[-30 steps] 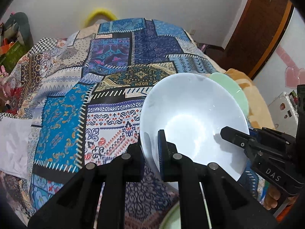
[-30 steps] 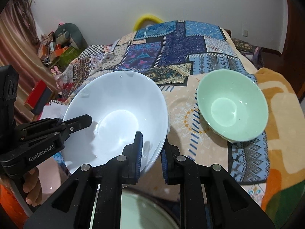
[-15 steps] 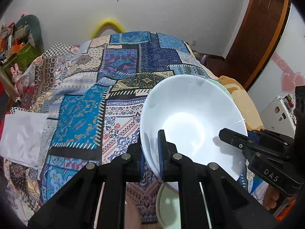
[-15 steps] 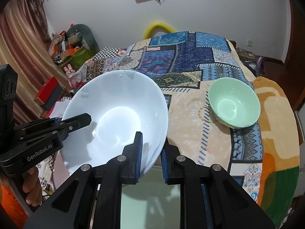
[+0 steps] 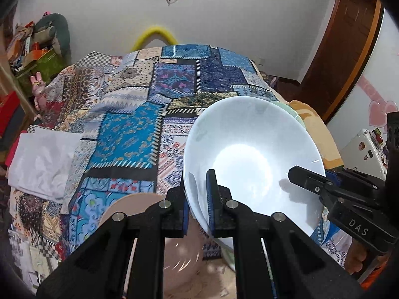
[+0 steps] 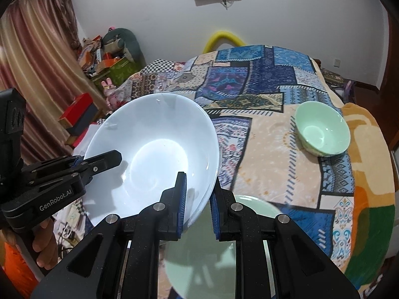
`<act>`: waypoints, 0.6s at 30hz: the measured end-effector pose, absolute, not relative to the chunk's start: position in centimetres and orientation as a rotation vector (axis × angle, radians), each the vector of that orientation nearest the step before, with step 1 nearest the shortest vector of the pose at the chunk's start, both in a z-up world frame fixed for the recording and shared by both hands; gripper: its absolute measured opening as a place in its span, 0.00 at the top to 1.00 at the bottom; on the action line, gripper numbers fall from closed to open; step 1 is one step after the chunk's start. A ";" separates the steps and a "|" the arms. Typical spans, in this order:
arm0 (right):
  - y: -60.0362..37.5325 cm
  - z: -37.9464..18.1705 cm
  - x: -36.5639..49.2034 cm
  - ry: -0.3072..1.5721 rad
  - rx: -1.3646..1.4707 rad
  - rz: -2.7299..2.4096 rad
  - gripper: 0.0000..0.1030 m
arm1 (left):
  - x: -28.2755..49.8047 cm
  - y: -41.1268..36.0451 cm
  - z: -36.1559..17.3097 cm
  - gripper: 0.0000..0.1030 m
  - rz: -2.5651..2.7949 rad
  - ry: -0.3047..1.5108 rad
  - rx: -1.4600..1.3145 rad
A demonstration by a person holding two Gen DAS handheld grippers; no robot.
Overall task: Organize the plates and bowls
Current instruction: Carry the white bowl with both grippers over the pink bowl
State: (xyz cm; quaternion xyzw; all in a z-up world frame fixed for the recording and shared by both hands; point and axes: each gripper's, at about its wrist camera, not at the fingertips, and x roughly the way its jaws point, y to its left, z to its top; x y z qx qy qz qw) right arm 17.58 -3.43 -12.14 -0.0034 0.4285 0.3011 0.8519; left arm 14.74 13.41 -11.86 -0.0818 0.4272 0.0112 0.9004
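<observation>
The wide white ceramic bowl (image 6: pixel 152 154) is clamped by both grippers (image 6: pixel 197 199) (image 5: pixel 197 196); the small green bowl (image 6: pixel 323 130) is seen at two o'clock, nearer the right gripper.

Two markings can be read, both on the black bodies of my own grippers, each seen from the other one's camera. On my right gripper (image 5: pixel 296 175), coming in from the right of the left wrist view, the white capitals "DAS" stand on the flat black block near its handle. On my left gripper (image 6: pixel 117 158), coming in from the left of the right wrist view, "GenRobot.AI" runs in white along the side of its black body. The stickers on the white case (image 5: pixel 364 149) at the far right are too small for me to read.
</observation>
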 end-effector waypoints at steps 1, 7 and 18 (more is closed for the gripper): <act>-3.2 -12.2 17.3 0.902 -0.008 0.640 0.84 | 14.2 13.7 -11.8 0.89 0.030 0.883 -0.168; -1.4 -12.9 15.8 0.916 -0.013 0.675 0.84 | 11.8 15.3 -12.1 0.89 0.070 0.889 -0.175; 2.4 -15.3 14.2 0.967 -0.022 0.738 0.84 | 8.7 19.1 -14.3 0.89 0.136 0.918 -0.217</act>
